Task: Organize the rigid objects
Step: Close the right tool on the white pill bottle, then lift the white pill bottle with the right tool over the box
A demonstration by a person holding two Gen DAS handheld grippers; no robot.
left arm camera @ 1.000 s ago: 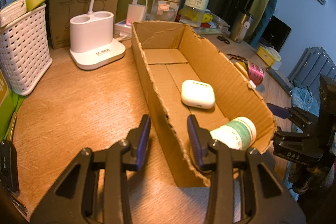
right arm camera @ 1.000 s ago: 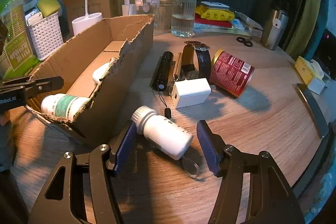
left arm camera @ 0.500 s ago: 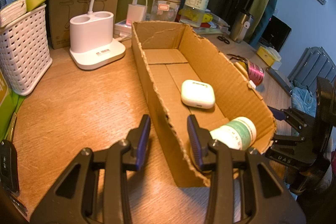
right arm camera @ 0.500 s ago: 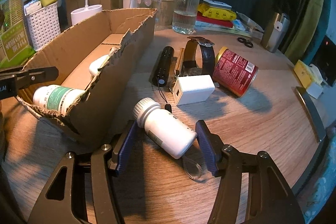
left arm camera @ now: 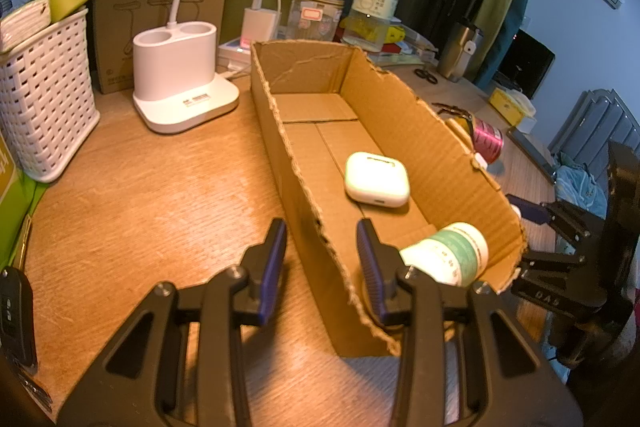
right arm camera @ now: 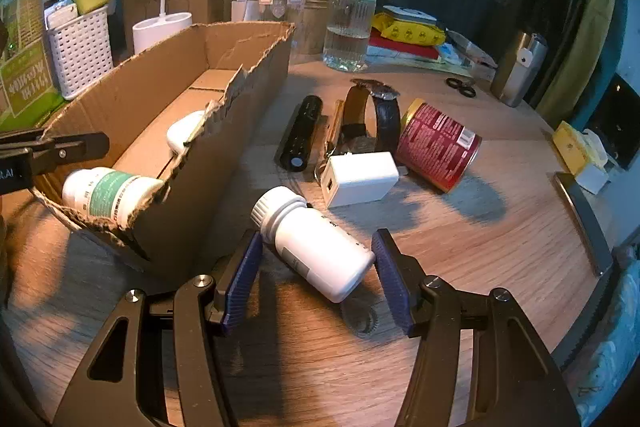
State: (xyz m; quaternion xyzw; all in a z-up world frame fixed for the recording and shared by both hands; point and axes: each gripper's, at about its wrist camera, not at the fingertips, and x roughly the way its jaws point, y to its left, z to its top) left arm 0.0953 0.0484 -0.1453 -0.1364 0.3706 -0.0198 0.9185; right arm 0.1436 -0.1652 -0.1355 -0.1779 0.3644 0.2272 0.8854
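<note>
Earbud case [left arm camera: 377, 179], green-label bottle [left arm camera: 448, 259] inside cardboard box [left arm camera: 404, 131]; my right gripper [right arm camera: 316, 273] spread around white pill bottle [right arm camera: 316, 247] beside box; my left gripper [left arm camera: 320, 259] gaping astride box wall; flashlight [right arm camera: 301, 133], charger [right arm camera: 360, 179], can [right arm camera: 438, 147] remain

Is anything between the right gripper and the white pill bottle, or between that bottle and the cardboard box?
Nothing blocks the right gripper; the white pill bottle lies between its open fingers. The cardboard box wall stands between bottle and interior.

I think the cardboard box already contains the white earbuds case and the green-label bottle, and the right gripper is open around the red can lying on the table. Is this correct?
Not quite. The right wrist view shows the right gripper open around the white pill bottle, not the red can, which lies farther away. The rest holds: the cardboard box contains the white earbuds case and the green-label bottle.
</note>
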